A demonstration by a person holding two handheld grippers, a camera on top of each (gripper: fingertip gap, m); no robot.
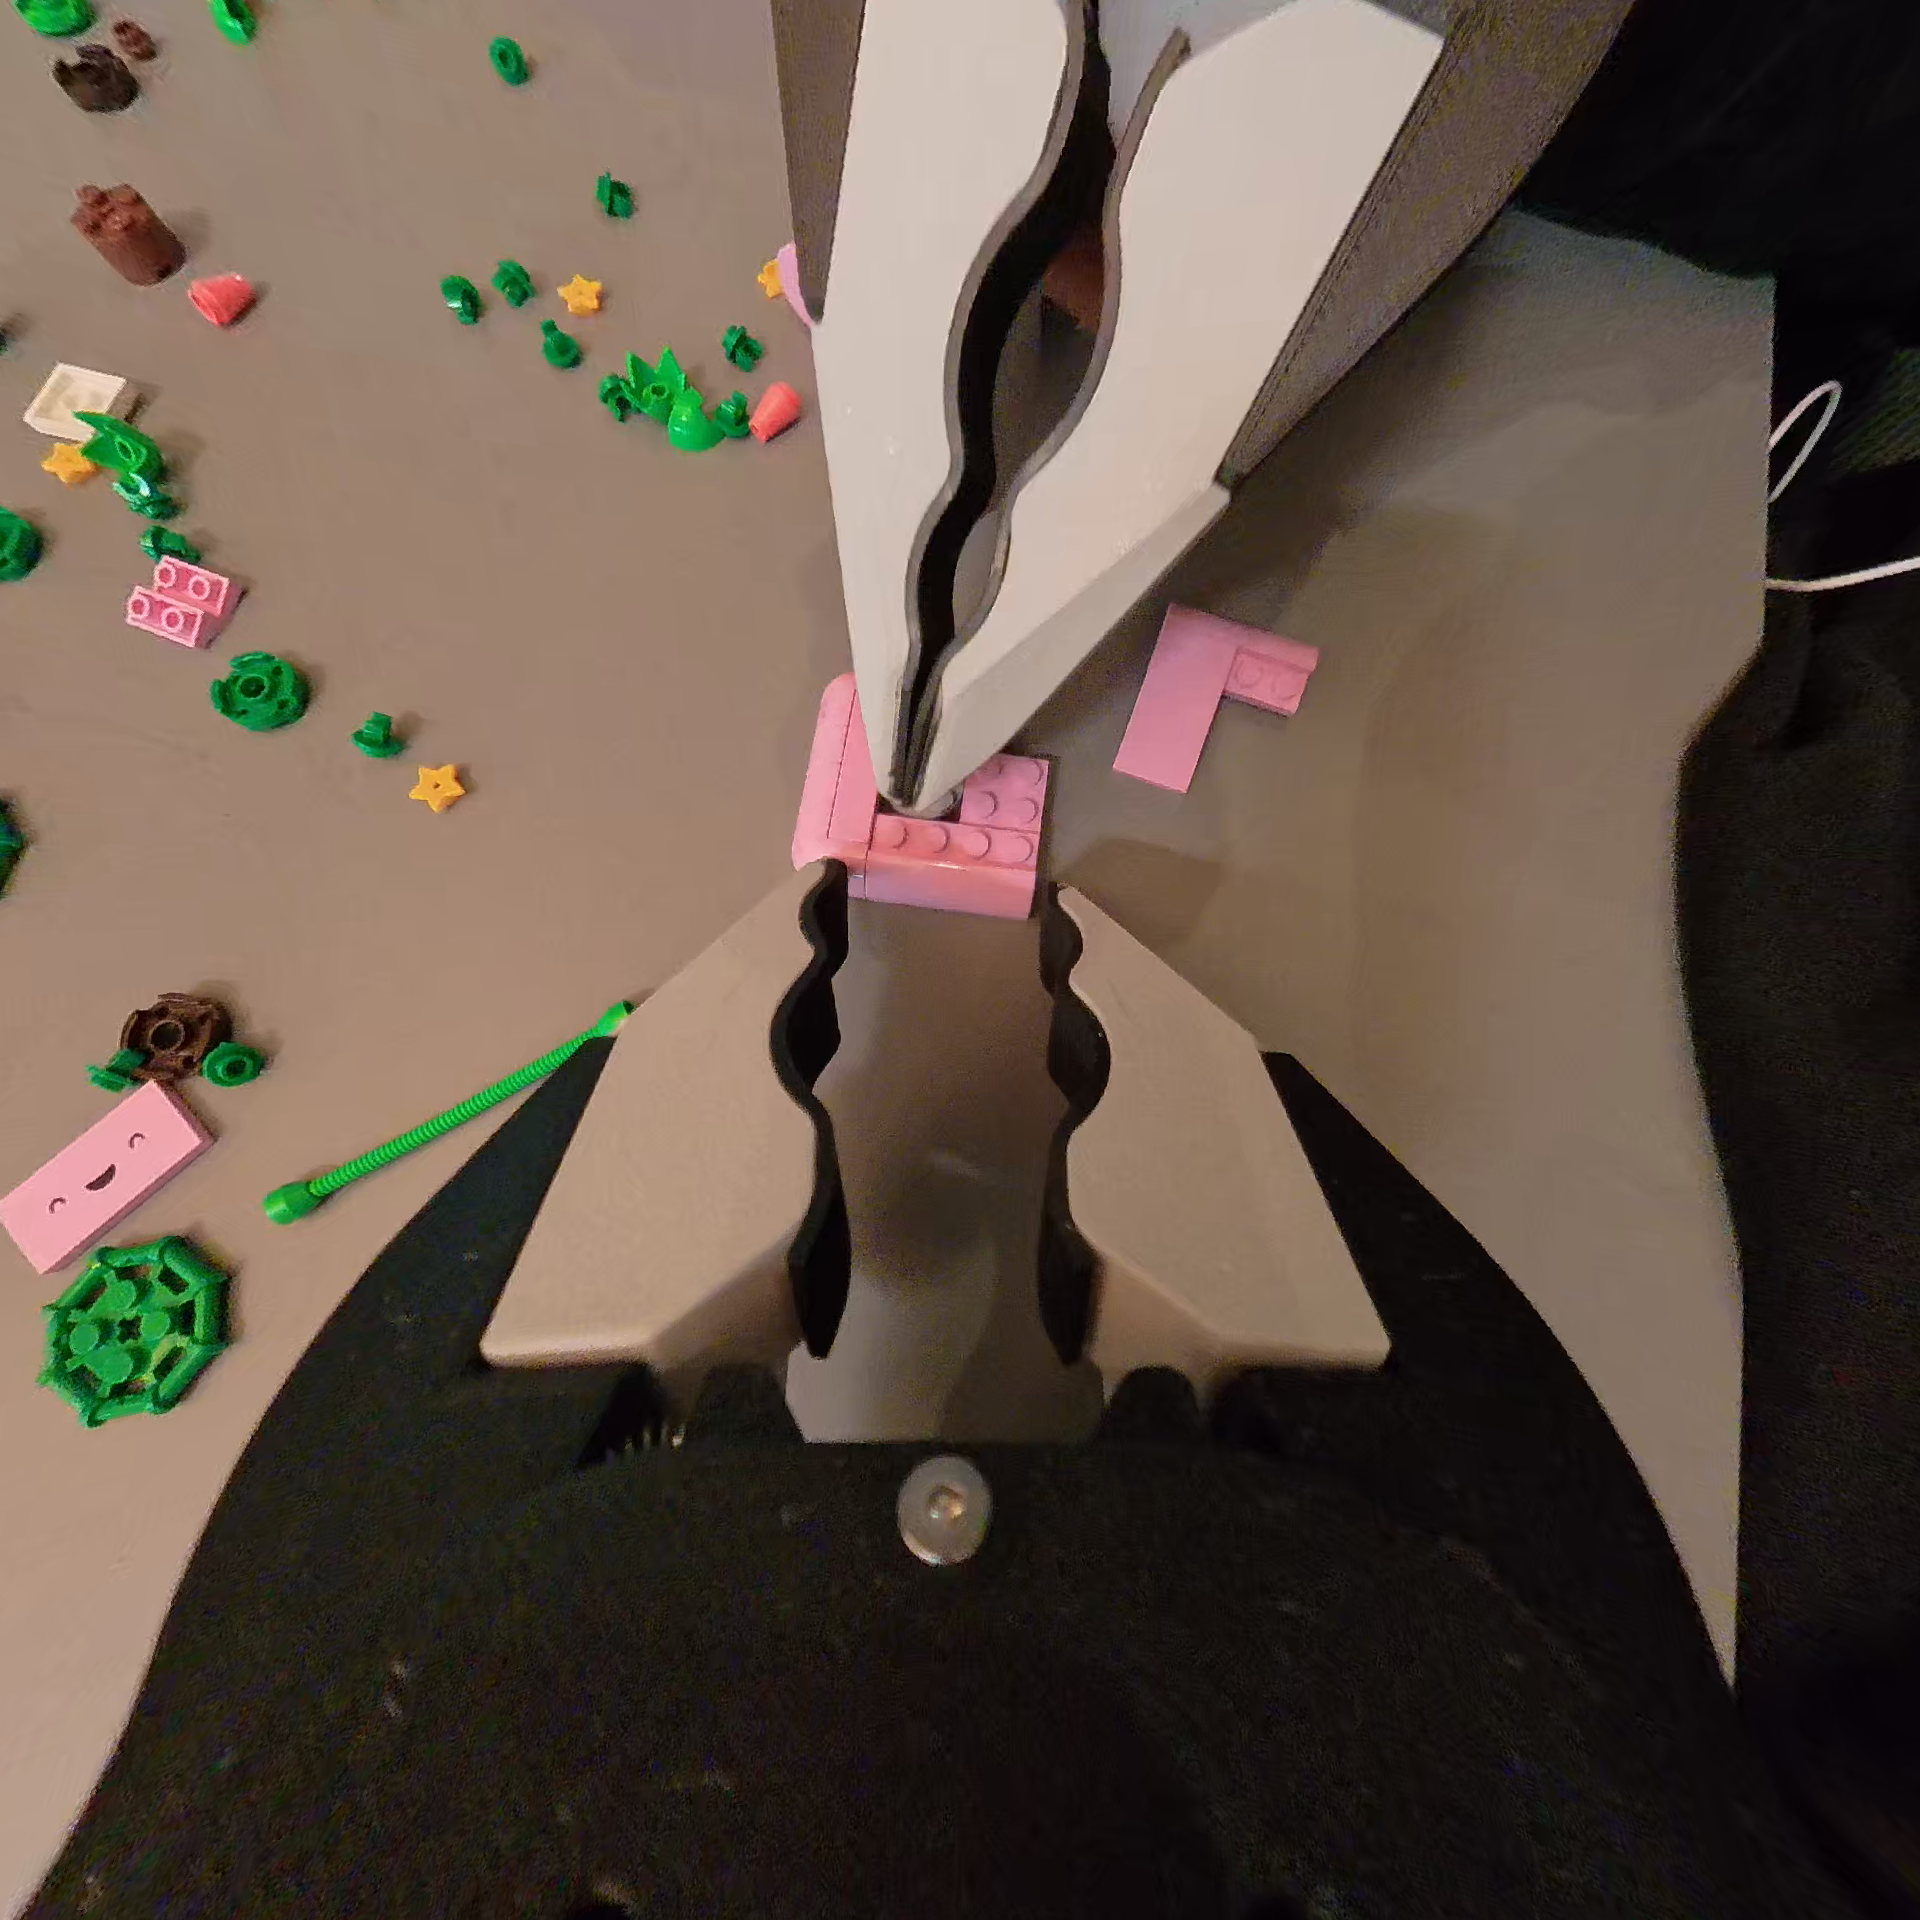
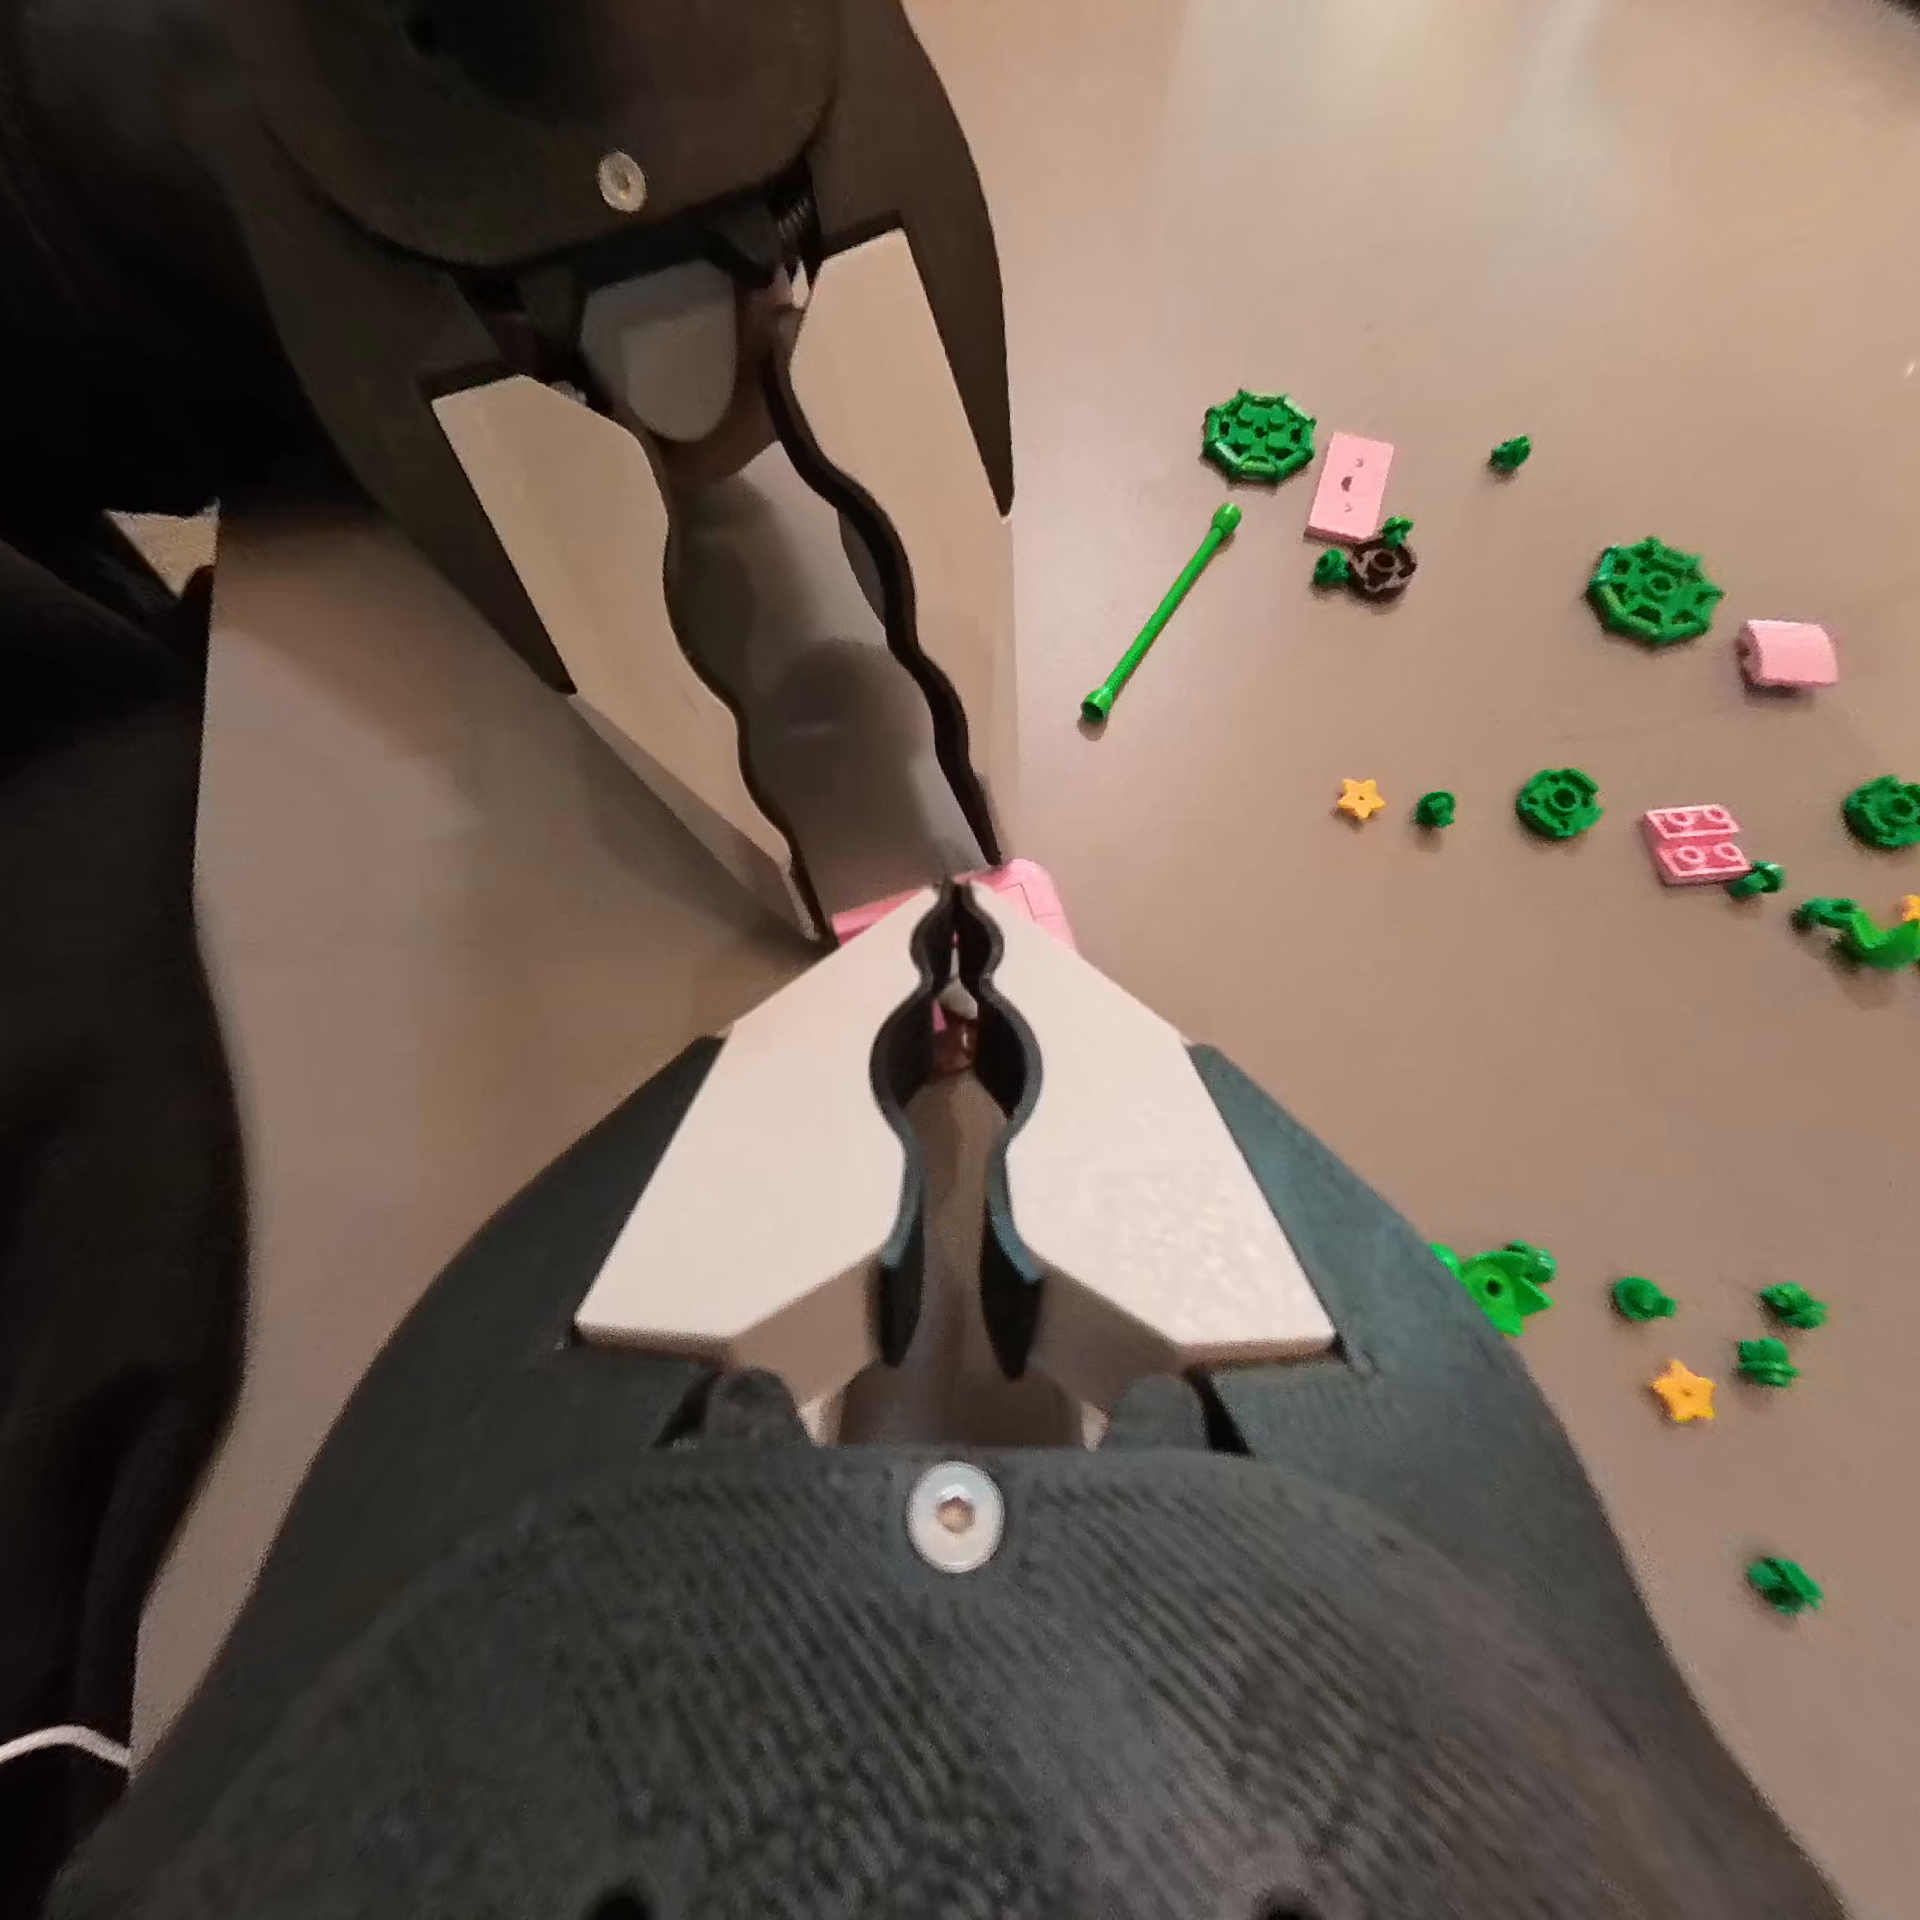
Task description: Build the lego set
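Everywhere, lego pieces (image 1: 665,400) on grey table (image 1: 468,582)

The grey desk (image 1: 468,883) carries scattered loose pieces: green round plates (image 1: 259,689), yellow stars (image 1: 436,787), a green ribbed rod (image 1: 447,1117) and brown cylinders (image 1: 130,234). A pink face tile (image 1: 104,1174) lies beside a green web disc (image 1: 135,1330). A pink L-shaped plate (image 1: 1195,691) lies near the pink assembly (image 1: 935,852).
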